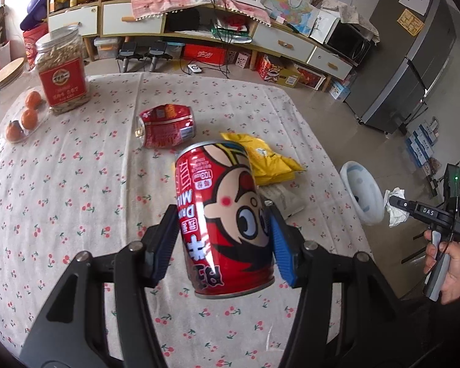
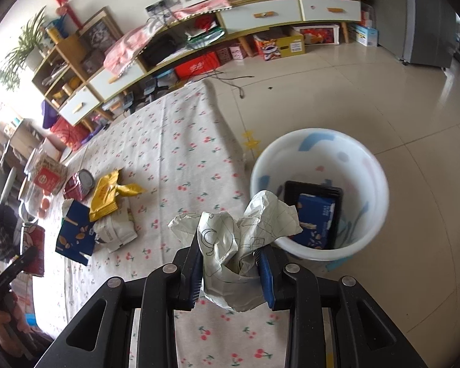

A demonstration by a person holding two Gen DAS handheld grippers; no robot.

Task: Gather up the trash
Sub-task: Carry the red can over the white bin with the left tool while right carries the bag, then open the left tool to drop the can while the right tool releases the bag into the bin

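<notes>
Two grippers: our left gripper (image 1: 222, 239) clamps one red cartoon-printed can (image 1: 222, 220), our right gripper (image 2: 230, 263) one crumpled white paper (image 2: 239, 239); white plastic bin (image 2: 374, 165) at two o'clock

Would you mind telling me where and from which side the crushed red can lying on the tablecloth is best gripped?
Grip the crushed red can across its dented middle, coming straight down from above. It lies on its side with its silver end toward the jar, so fingers can close on the flattened flanks; bare tablecloth around it leaves room.
</notes>
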